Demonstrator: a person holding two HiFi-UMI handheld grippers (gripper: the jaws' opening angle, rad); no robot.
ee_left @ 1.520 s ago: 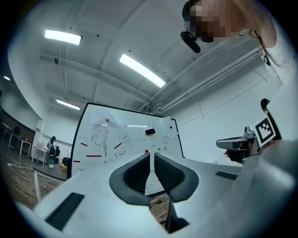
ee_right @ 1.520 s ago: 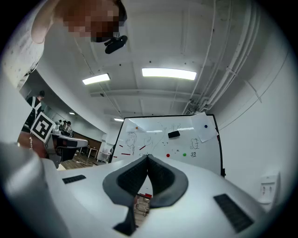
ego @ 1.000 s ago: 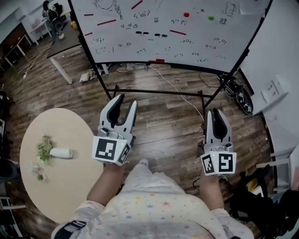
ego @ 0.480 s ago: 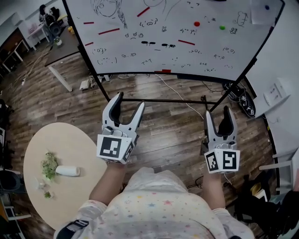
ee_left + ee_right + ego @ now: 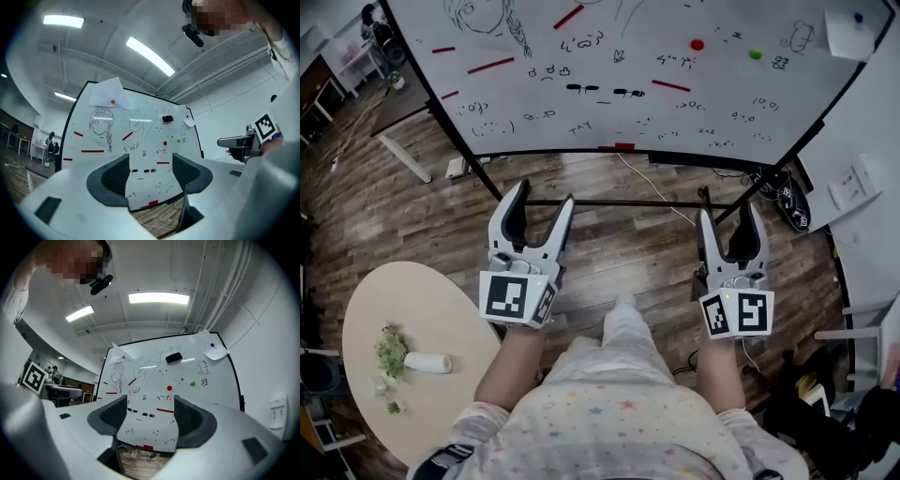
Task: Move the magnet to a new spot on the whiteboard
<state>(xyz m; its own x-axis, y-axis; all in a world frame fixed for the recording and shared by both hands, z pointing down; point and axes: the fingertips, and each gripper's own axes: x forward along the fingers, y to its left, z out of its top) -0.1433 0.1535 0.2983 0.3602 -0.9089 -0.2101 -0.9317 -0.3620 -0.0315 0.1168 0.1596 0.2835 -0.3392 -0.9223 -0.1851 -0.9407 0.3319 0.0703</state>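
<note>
Head view showed a small round red magnet [image 5: 697,44] stuck high on the whiteboard [image 5: 600,28], right of the board's middle, with a round green magnet [image 5: 756,54] just to its right and a little lower. Short red strips [image 5: 491,66] lay scattered over the same surface among black marker scribbles, and a sketch of a head with a braid [image 5: 502,23] sat at upper left. A sheet of paper [image 5: 853,37] was pinned at the top right corner by a blue magnet [image 5: 859,17]. A black eraser [image 5: 174,357] clung above the red magnet in the right gripper view.

Both grippers were well short of the board, over the wooden floor [image 5: 628,244] in front of its stand. The left gripper [image 5: 542,197] had its jaws spread apart with nothing between them; in the left gripper view [image 5: 150,173] only the distant board showed through the gap. The right gripper [image 5: 729,217] was likewise parted and empty, the red magnet visible above its gap in the right gripper view [image 5: 147,416].

A round beige table [image 5: 356,319] stood at lower left, carrying a white cylinder on its side [image 5: 427,362] beside some green bits [image 5: 391,349].
</note>
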